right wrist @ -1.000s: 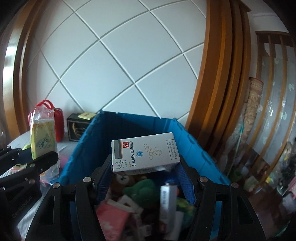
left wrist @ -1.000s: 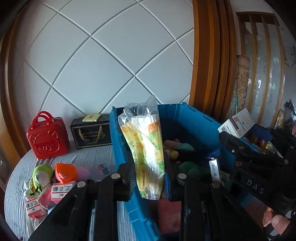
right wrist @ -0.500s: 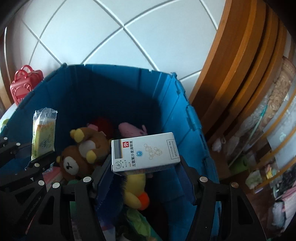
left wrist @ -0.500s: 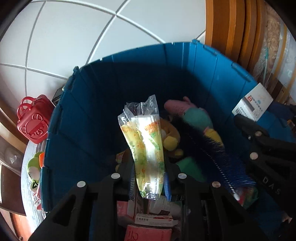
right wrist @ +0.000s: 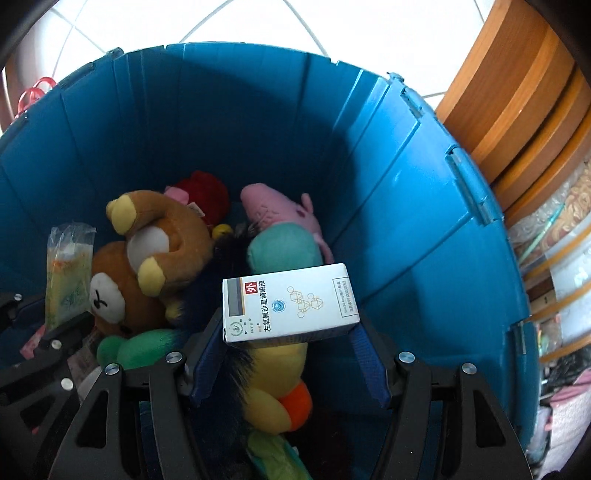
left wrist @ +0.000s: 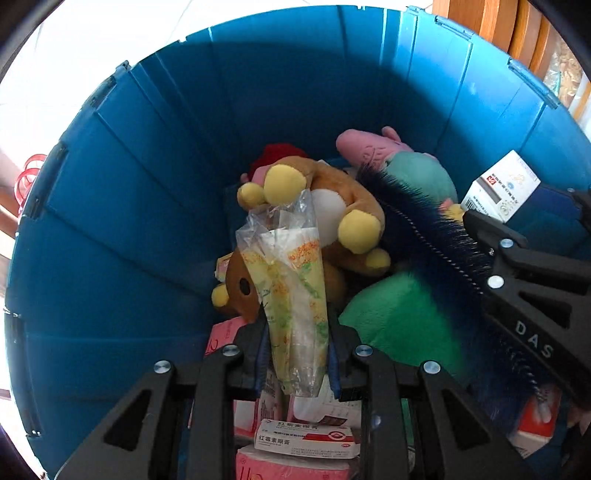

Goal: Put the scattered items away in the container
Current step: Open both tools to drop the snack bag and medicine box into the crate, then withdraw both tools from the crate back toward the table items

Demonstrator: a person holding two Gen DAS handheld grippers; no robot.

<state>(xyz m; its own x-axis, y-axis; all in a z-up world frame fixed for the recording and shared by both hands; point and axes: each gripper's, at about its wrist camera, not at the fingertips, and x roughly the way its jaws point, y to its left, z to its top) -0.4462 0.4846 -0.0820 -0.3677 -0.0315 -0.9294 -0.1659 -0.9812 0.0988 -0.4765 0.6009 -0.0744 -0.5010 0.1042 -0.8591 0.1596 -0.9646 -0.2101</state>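
White tiled wall and wood trim behind, blue bin filling both views. Left hand-held gripper clamped on a clear packet, held upright above the bin's contents. Right hand-held gripper clamped on a white box, held level over the bin's inside. Below, in the bin: brown bear, pink plush, green plush, dark bristle brush, medicine boxes.
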